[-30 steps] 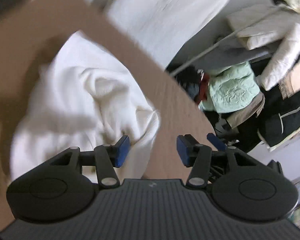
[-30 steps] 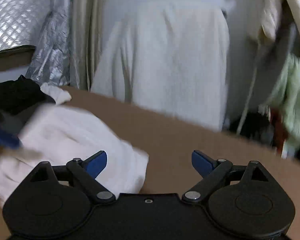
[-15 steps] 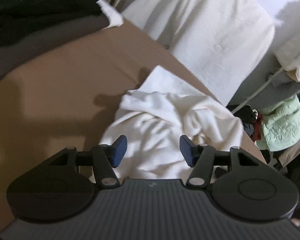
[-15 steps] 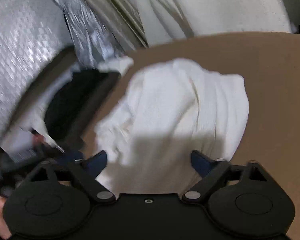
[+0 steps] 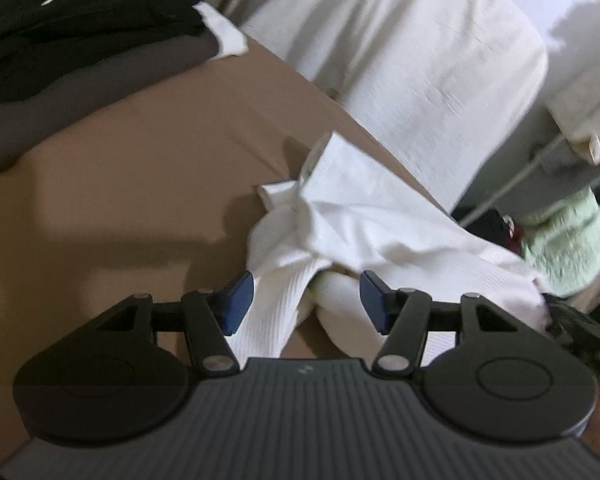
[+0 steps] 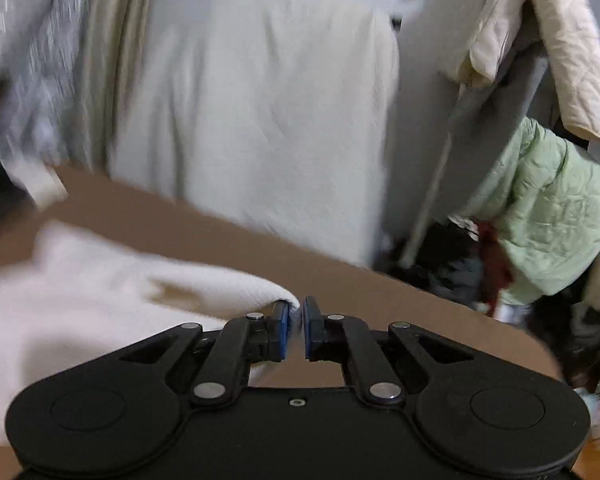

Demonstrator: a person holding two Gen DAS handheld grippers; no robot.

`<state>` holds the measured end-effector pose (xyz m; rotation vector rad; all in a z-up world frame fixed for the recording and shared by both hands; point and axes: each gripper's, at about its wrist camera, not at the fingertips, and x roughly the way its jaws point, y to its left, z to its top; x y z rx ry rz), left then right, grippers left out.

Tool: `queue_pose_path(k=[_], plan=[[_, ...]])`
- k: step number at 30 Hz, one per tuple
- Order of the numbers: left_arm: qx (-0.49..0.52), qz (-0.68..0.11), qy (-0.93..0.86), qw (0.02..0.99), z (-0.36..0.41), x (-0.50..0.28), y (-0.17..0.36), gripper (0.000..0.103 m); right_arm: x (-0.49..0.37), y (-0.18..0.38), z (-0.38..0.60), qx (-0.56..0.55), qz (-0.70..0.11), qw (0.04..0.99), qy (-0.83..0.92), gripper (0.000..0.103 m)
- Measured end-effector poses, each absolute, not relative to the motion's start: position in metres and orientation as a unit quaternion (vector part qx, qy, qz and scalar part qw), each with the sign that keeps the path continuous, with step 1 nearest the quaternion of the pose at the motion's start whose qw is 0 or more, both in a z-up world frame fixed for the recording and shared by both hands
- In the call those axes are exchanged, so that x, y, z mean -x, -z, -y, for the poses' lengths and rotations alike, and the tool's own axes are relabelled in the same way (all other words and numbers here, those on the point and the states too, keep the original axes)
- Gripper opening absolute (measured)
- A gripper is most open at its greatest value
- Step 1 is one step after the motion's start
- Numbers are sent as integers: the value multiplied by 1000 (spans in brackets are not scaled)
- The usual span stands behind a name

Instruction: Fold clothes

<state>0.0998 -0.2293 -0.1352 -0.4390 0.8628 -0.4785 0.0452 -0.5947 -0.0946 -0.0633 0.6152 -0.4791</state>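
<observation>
A crumpled white knit garment lies on the brown table, stretched toward the right edge. My left gripper hovers open over its near folds, blue pads on either side of a bunched part without closing on it. In the right wrist view the same white garment spreads to the left, and my right gripper is shut on its corner, a tip of cloth showing between the blue pads.
Folded black and grey clothes are stacked at the table's far left. A white covered piece of furniture stands behind the table. A rack with a pale green quilted jacket and cream coat stands at the right.
My right gripper went from wide open above the garment to shut on its corner, and the cloth is now pulled out to the right. My left gripper stays open, lower over the folds.
</observation>
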Motion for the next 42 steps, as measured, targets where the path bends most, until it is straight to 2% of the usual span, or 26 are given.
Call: queue_pose_path(k=[2,5,6,7,10,12,17,20,21,22,23,24,26,32,36,38,41,42], plan=[[193,-416,241,855,240,-101,136,58,-51,119,637,-1,-358,898,255,7],[177,-429,262,846,259,-104,141,59,-31,147,689,-163,-401,861,266,10],[182,-437,269,839,265,-105,146,60,-26,153,700,-218,-399,850,266,16],[187,-445,274,832,272,-105,151,60,-20,159,710,-272,-396,836,266,28],[206,-463,297,809,291,-105,162,60,-13,163,726,-362,-380,812,255,30],[207,-465,304,805,305,-103,167,66,-12,150,716,-329,-378,826,258,30],[256,-494,300,775,315,-140,172,66,-4,98,690,-151,-349,894,236,31],[243,-510,307,766,326,-161,178,68,14,80,687,-129,-278,931,201,37],[232,-515,311,765,330,-168,180,69,17,79,687,-153,-259,939,166,40],[221,-519,314,763,334,-174,182,69,19,81,686,-181,-251,942,134,49],[209,-524,318,762,338,-180,185,67,15,83,684,-204,-256,939,105,57],[198,-529,322,760,342,-186,187,40,6,86,679,-211,-271,935,86,68],[189,-551,338,740,352,-197,194,7,-9,91,661,-183,-290,937,65,68],[52,-437,370,818,389,-179,113,7,-31,106,599,-107,-322,940,-29,72],[-33,-347,387,854,422,-164,55,7,-34,107,564,-74,-340,935,-75,79],[-56,-330,400,853,438,-161,32,7,-35,106,553,-30,-331,941,-64,82],[-75,-303,419,853,458,-157,3,7,-45,107,553,46,-304,951,-3,81],[-80,-294,425,852,463,-155,-6,7,-48,109,560,62,-291,954,27,75]])
